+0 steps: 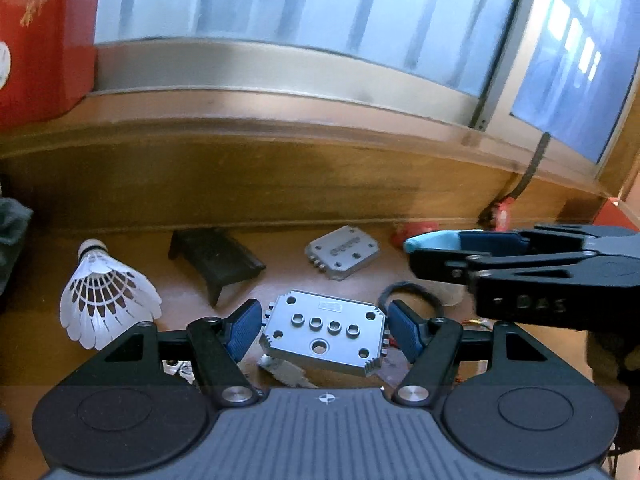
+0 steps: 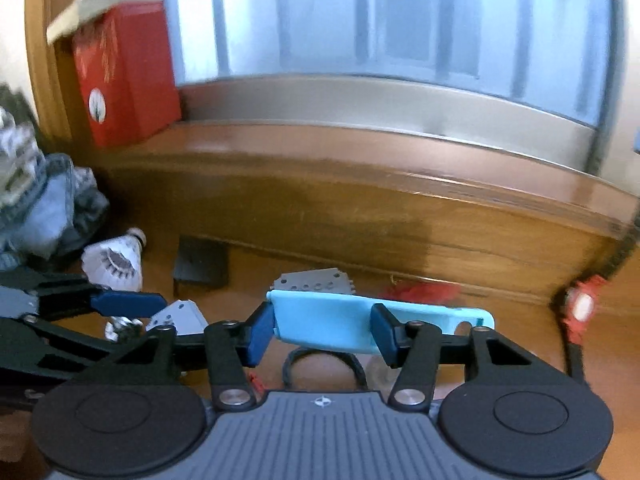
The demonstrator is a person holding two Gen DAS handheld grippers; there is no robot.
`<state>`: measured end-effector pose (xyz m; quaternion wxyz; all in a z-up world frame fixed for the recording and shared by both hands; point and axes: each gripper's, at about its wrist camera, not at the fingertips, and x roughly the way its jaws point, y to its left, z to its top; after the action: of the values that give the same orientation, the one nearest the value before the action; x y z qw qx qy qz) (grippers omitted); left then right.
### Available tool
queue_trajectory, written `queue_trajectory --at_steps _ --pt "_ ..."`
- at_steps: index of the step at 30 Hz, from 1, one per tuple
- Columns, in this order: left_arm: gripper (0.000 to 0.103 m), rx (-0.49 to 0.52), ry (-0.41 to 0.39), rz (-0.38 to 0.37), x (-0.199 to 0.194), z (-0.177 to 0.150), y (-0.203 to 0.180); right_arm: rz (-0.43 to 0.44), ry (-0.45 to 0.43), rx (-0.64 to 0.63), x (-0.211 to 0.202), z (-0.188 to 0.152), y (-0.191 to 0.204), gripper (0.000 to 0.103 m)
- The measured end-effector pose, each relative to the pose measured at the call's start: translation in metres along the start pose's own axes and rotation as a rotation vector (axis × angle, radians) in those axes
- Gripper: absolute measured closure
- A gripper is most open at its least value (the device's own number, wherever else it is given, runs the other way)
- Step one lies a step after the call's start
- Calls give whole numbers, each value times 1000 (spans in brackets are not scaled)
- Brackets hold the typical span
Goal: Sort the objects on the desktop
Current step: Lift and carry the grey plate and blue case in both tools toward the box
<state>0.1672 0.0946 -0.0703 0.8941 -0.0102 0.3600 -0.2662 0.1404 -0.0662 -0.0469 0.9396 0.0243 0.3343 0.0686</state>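
My left gripper is shut on a grey metal plate with round holes, one blue pad on each side edge, and holds it tilted above the wooden desk. My right gripper is shut on a flat light-blue object that sticks out past its right finger. In the left wrist view the right gripper comes in from the right with the light-blue tip showing. A second grey plate lies on the desk near the back ledge. A white shuttlecock lies at the left.
A black stand sits between the shuttlecock and the second plate. A black ring lies under my right gripper. Red scraps and a red clip on a black cord lie along the back. A red box stands on the sill.
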Motion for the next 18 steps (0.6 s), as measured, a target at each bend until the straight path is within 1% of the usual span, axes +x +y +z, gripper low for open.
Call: queue_trajectory --at_steps 5,9,18 --pt "34 45 -29 -13 -17 0 -18 6 -87 123 -48 -7 -13 48" --pt "34 80 -41 -31 -27 -3 -34 12 -138 211 -86 -18 -25 48" --pt "34 166 -36 -99 -41 -18 -77 -63 -175 290 -144 -56 -38 47"
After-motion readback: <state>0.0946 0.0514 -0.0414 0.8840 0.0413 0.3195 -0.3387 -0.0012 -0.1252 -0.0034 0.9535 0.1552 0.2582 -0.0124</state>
